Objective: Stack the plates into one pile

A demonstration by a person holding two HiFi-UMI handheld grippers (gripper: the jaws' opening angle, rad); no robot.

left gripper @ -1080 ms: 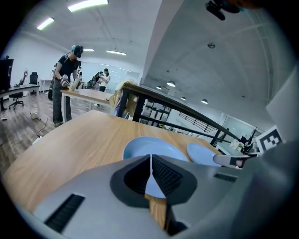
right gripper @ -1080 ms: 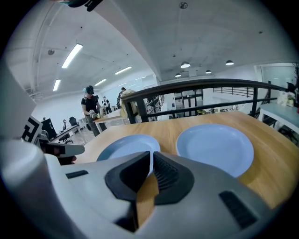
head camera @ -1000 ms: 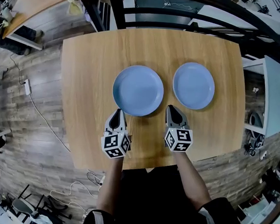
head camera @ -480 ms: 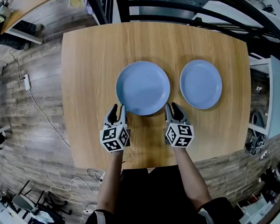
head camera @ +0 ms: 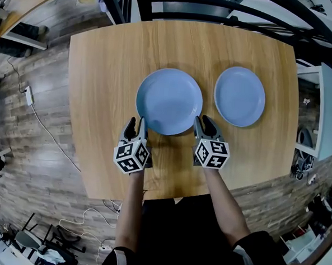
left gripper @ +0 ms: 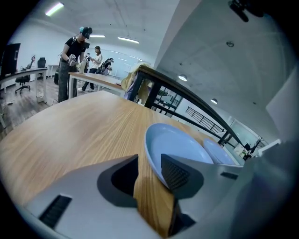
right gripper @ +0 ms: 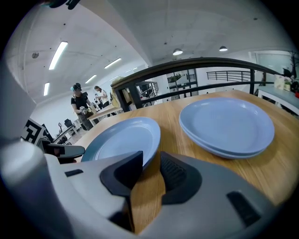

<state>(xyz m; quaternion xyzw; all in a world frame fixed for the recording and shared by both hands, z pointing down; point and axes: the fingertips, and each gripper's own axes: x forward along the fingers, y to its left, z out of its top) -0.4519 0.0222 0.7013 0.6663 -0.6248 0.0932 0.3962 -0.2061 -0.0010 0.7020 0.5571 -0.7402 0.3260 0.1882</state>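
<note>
A large blue plate [head camera: 169, 101] lies in the middle of the wooden table [head camera: 102, 69]. To its right sits a smaller blue plate pile [head camera: 239, 96], which looks like two plates in the right gripper view [right gripper: 226, 123]. My left gripper [head camera: 137, 123] is at the large plate's near-left rim [left gripper: 180, 144] and its jaws are opening. The rim lies just off its right finger, and only bare wood shows in the gap [left gripper: 149, 161]. My right gripper [head camera: 204, 123] is at the near-right rim, jaws also opening, with the plate edge [right gripper: 124, 137] by its left finger, not pinched.
A dark metal railing [head camera: 218, 9] runs along the table's far edge. The table's near edge is just behind the grippers. Cables lie on the wood floor [head camera: 37, 121] to the left. People stand at distant desks [left gripper: 74, 51].
Both grippers have moved forward to the large plate's near rim, one on each side. Their jaws, shut a second ago, now stand apart.
</note>
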